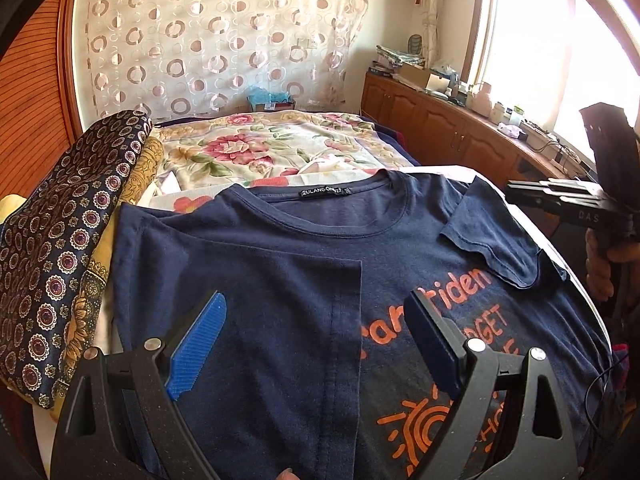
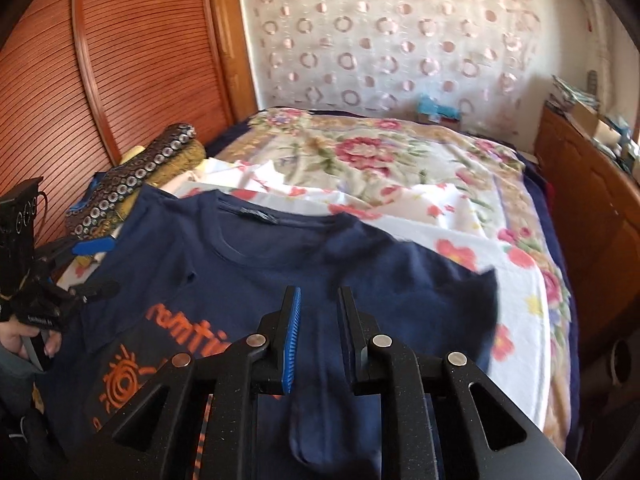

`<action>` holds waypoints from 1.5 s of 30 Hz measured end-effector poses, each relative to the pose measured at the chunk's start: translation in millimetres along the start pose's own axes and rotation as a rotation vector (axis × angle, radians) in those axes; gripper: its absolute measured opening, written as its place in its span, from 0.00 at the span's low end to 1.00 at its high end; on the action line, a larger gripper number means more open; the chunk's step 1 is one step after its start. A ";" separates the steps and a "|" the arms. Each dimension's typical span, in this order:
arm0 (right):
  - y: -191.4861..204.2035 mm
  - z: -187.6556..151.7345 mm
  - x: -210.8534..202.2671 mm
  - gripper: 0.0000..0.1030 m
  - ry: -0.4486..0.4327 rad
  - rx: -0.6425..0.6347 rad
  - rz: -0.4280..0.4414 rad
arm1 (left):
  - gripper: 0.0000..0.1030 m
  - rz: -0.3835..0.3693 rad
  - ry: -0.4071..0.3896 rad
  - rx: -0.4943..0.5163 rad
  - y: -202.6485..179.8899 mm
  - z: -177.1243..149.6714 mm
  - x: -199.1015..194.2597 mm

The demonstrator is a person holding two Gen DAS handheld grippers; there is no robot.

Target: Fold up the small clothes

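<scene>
The left gripper [image 1: 316, 344] hangs just above the T-shirt [image 1: 280, 272], its jaws spread wide with nothing between them; one blue pad [image 1: 200, 344] shows on the left finger. Under it, the shirt's left side lies folded in over the chest, its straight edge running down the middle and covering part of the orange print [image 1: 436, 332].

The right gripper [image 2: 316, 332] is over the other side of the shirt [image 2: 360, 264]. Its jaws stand a little apart, and a fold of navy cloth [image 2: 320, 408] sits in the gap below them; whether the pads press on it cannot be told. A hand [image 1: 600, 264] holds this gripper at the right edge of the left view.

The shirt lies face up, collar away, at the near end of the bed. Its right sleeve [image 1: 492, 236] is turned in across the shoulder. The neck label [image 1: 326, 191] shows inside the collar.

Left of the shirt lies a pile of dark patterned cloth [image 1: 68, 248] over yellow fabric. Beyond the collar spreads a floral blanket [image 1: 256, 148]. Behind the bed hangs a sheer curtain [image 1: 208, 36] with ring shapes. A wooden cabinet [image 1: 436, 120] with clutter on top runs along the right wall under a bright window [image 1: 532, 48].
</scene>
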State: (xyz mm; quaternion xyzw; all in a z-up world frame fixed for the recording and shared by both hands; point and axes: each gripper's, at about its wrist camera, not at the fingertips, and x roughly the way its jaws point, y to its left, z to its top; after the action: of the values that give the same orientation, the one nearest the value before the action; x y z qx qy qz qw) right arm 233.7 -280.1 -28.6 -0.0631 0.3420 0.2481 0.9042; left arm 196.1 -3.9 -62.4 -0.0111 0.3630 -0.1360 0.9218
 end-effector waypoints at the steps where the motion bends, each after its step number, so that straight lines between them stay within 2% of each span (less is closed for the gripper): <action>1: 1.7 -4.4 -0.1 0.18 0.008 0.006 -0.010 | 0.88 -0.002 0.001 0.000 0.1 -0.5 0.2; 8: -6.7 -30.7 -7.8 0.19 0.069 0.078 -0.057 | 0.88 -0.016 0.010 0.012 -6.5 -3.6 3.0; 14: 0.7 -43.4 -24.5 0.35 0.090 0.094 -0.049 | 0.88 -0.014 0.015 0.023 -10.0 -5.5 0.8; 19: 2.8 -51.3 -30.0 0.35 0.133 0.088 -0.035 | 0.88 -0.013 0.016 0.026 -11.3 -6.8 -1.2; 28: 4.7 -70.7 -41.2 0.35 0.171 0.107 0.074 | 0.88 -0.002 0.009 0.022 -10.2 -10.4 -7.0; 31: 5.5 -84.1 -43.5 0.35 0.196 0.112 0.057 | 0.88 0.000 0.005 0.015 -7.9 -10.4 -8.7; 37: 8.1 -88.7 -54.9 0.35 0.168 0.126 0.027 | 0.88 0.006 -0.002 0.016 -7.0 -9.6 -10.3; 45: 3.6 -60.9 -65.1 0.35 0.081 0.065 -0.056 | 0.88 0.071 -0.025 0.012 16.3 2.3 -20.2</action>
State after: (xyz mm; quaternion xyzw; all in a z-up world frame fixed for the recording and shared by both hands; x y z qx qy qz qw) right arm 154.3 -320.7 -32.3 -0.0534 0.3841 0.2085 0.8979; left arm 187.5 16.8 -49.2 0.0056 0.3508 -0.1054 0.9305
